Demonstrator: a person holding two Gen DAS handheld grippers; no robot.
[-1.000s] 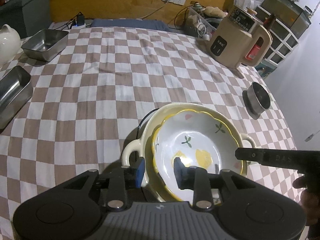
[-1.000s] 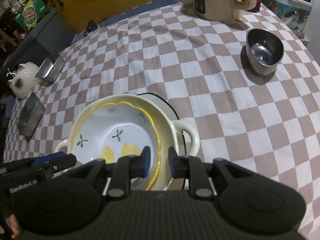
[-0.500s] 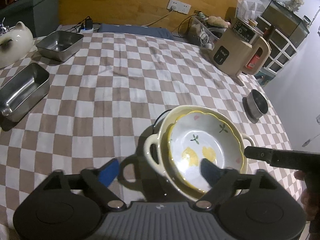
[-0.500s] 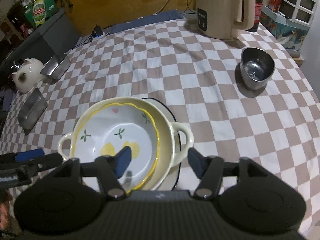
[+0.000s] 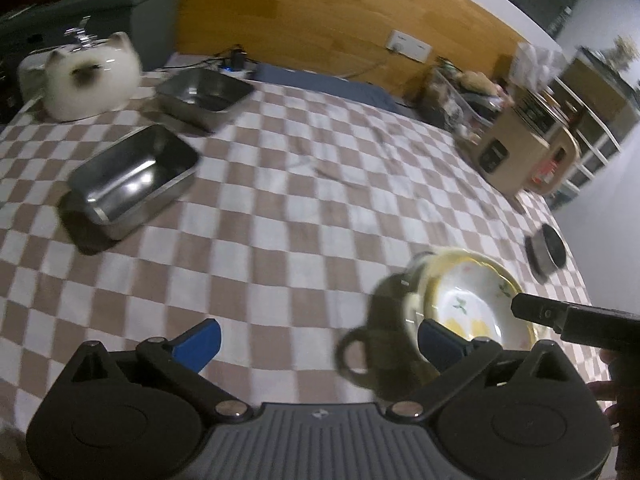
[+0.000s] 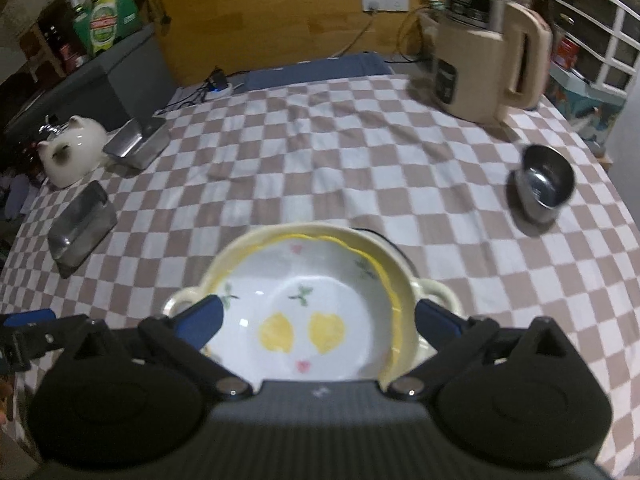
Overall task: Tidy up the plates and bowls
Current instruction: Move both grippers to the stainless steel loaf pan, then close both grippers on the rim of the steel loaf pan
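Right-wrist view, lower centre: the lemon-painted bowl (image 6: 308, 312) sits nested in a cream two-handled dish (image 6: 400, 280), over what may be a dark-rimmed plate, largely hidden. The right gripper (image 6: 316, 320) is opening, jaws wide either side of the bowl, pads clear of it. Left-wrist view: the left gripper (image 5: 316, 340) is opening too, nothing between its jaws; its right fingertip (image 5: 434, 338) lies close to the stack at lower right. Risks: that fingertip could clip a handle and shift the off-centre bowl; the steel cup (image 6: 546, 180) stands alone at right, easily toppled.

Left hand-held gripper (image 5: 316, 338) jaws opening, empty; stacked bowls (image 5: 468, 300) right.
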